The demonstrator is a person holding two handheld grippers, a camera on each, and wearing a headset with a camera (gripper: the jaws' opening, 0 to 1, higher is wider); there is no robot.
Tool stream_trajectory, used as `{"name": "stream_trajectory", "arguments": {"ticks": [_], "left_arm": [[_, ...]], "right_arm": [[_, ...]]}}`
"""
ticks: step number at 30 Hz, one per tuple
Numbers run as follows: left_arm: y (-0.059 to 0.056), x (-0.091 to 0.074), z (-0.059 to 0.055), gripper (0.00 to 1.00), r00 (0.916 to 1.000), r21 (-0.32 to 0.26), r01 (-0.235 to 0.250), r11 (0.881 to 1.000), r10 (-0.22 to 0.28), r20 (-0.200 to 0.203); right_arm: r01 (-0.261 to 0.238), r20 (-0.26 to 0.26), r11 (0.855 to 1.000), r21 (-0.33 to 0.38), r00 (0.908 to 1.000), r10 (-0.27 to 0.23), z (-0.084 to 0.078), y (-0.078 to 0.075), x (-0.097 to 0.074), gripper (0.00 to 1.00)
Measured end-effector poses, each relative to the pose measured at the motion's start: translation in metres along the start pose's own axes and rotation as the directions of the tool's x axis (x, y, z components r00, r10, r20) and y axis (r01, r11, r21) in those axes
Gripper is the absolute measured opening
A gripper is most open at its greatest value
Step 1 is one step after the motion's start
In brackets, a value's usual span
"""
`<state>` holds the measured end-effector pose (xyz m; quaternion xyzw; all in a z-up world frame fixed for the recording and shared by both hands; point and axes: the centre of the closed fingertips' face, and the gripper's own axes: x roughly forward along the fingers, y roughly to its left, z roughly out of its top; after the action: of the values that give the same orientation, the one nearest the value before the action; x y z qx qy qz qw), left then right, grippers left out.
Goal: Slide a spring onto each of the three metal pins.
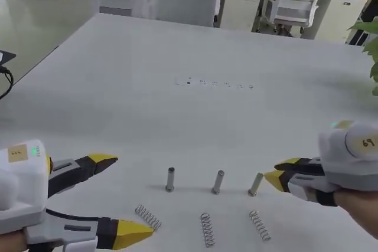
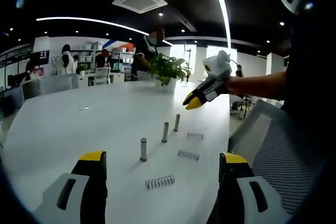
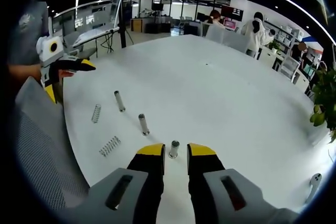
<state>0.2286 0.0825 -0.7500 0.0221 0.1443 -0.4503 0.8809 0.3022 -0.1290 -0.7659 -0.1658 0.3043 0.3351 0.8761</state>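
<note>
Jaws wide and empty, the left gripper should pinch the left spring by the table's near edge lightly, mid-coil (right gripper: narrowly parted, empty).

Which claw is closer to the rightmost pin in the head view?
Right. The right claw sits right next to the rightmost pin, tips pointing at it. The left claw is wide open past the other end of the row, by the left spring.

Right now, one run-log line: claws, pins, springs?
left claw open, empty | right claw slightly open near right pin | left pin, middle pin upright, bare | left spring, middle spring, right spring flat on table
</note>
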Motion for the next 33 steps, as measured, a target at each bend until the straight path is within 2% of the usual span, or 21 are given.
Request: {"name": "stream_trajectory", "arguments": {"ticks": [8,19,26,33], "left_arm": [[-0.002,0.0,0.001,0.86,1.0,0.005,0.006,1.0,-0.006,0.0],[-0.006,-0.001,0.004,0.86,0.9999,0.013,0.013,1.0,-0.013,-0.003],[-0.009,-0.002,0.002,0.86,0.9999,0.013,0.016,1.0,-0.016,-0.005],[-0.012,-0.002,0.004,0.86,0.9998,0.018,0.018,1.0,-0.018,0.002]], "right_arm": [[0.006,0.005,1.0,0.009,1.0,-0.006,-0.006,0.005,-0.007,0.15],[0.002,-0.016,1.0,0.023,0.9999,-0.002,-0.022,0.013,-0.015,0.15],[-0.007,-0.05,0.999,0.049,0.9987,0.01,-0.045,0.024,-0.017,0.15],[-0.022,-0.084,0.998,0.061,0.9961,0.027,-0.059,0.034,-0.015,0.15]]}}
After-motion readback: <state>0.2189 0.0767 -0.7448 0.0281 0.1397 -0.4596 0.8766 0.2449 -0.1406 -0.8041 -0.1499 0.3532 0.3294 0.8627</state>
